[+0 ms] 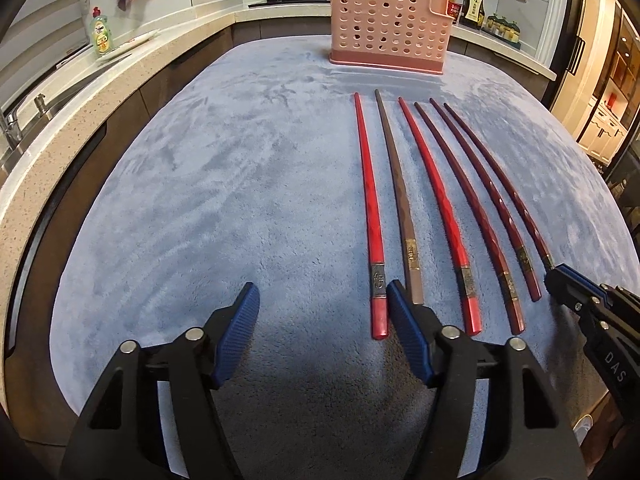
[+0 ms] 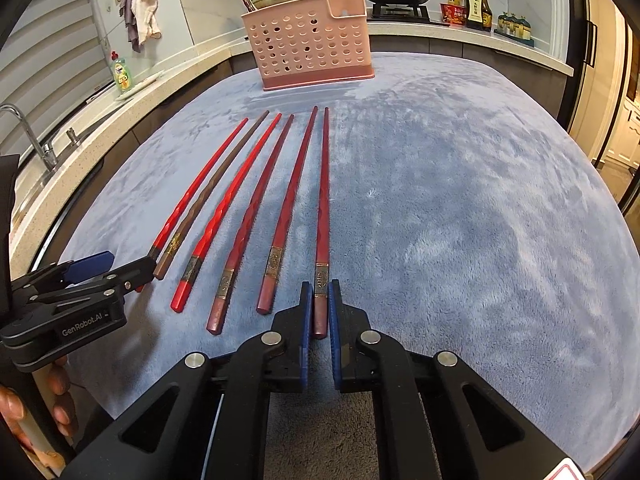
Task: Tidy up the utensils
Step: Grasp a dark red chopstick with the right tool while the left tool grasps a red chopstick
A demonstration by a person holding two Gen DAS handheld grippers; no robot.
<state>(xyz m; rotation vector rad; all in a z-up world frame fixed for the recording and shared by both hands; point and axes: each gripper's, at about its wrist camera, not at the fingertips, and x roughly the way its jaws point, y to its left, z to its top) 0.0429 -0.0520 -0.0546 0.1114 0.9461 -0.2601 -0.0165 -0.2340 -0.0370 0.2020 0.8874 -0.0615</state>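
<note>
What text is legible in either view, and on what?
"DAS": side of the right gripper, left wrist view.
"GenRobot.AI": body of the left gripper, right wrist view.
Sauce bottle labels, dish soap label, chopstick bands: too small or blurred.

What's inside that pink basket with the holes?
A couple of stick handles poke out above the pink basket's rim, and dark shapes show through its holes. What the rest holds is hidden by its wall.

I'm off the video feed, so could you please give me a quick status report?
Right tongs shut on rightmost dark red chopstick. Left tongs open, holding nothing. Five more chopsticks on cloth; path to pink holder unobstructed.
</note>
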